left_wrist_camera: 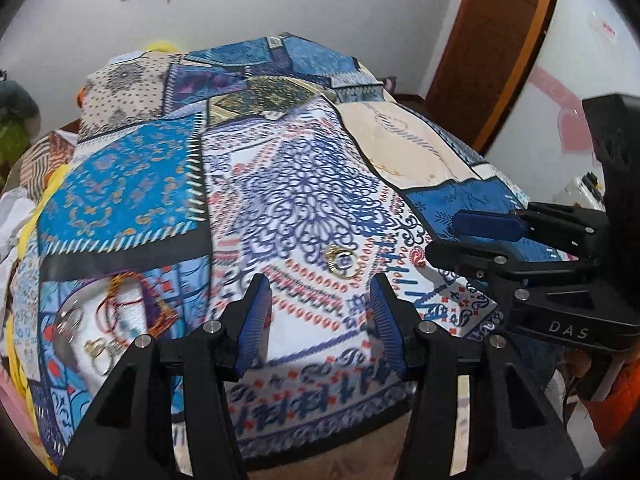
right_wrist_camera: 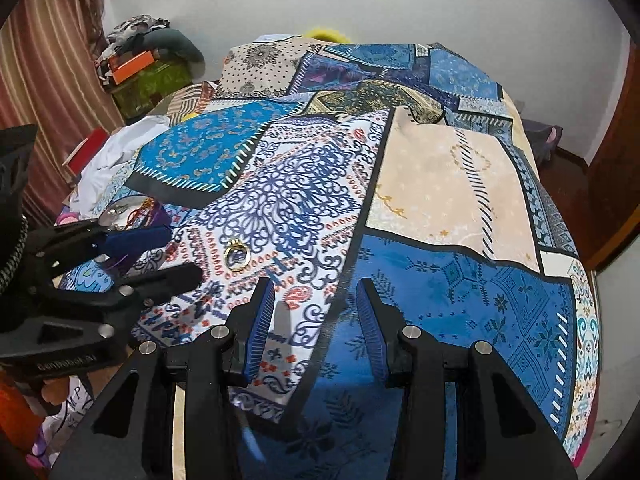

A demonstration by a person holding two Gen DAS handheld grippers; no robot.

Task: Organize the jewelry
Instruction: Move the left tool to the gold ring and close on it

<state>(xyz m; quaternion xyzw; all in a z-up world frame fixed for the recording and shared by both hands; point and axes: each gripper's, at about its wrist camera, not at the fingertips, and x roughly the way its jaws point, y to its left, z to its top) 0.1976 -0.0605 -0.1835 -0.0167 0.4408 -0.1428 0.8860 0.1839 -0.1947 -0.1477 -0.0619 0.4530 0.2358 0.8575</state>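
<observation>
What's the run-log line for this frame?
step: reach for ring | left gripper: open, empty | right gripper: open, empty | gold ring: loose on bedspread | jewelry tray: partly filled

bedspread [left_wrist_camera: 304,184]: patchwork of bright blue with gold scrolls, white with navy lacework and red dots, cream with faint gold, dark blue with a stitched motif
ring [left_wrist_camera: 341,261]: gold
left gripper [left_wrist_camera: 320,300]: black body, blue ribbed pads
right gripper [right_wrist_camera: 316,312]: black body, blue ribbed pads
curtain [right_wrist_camera: 44,60]: brown and pink stripes
wall [right_wrist_camera: 440,4]: pale white
door frame [left_wrist_camera: 492,52]: reddish brown
</observation>
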